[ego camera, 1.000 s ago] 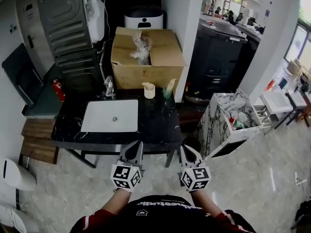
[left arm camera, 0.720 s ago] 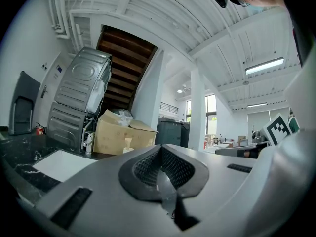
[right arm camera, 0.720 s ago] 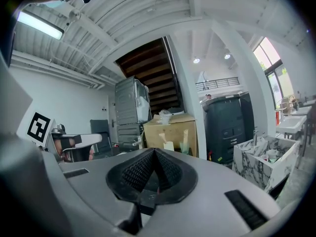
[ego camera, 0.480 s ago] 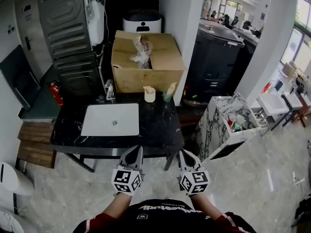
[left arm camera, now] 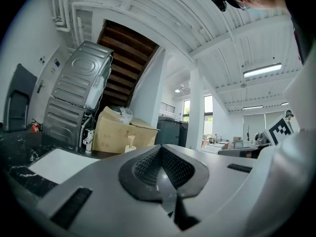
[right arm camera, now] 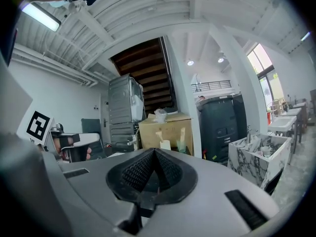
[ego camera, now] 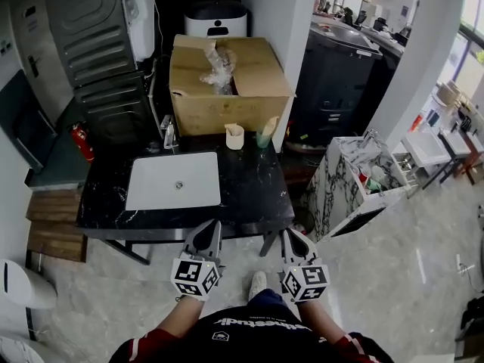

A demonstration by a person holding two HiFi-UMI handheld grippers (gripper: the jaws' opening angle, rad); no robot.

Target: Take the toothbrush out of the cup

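Note:
Two cups stand at the back of the black marble counter: a cream cup and a green cup, each with a pale toothbrush-like handle sticking up. The right gripper view shows the same cream cup and green cup far ahead. The left gripper view shows only the cream cup. My left gripper and right gripper hover side by side just short of the counter's near edge. Both are shut and hold nothing, and both are far from the cups.
A white sink basin is set in the counter's left half, with a tap behind it. A cardboard box stands behind the cups. A marble-patterned bin stands on the floor to the right. A white pillar rises beside the box.
The counter has come closer and larger in view. Both grippers have edged forward toward its near edge. A shoe now shows on the floor between my arms.

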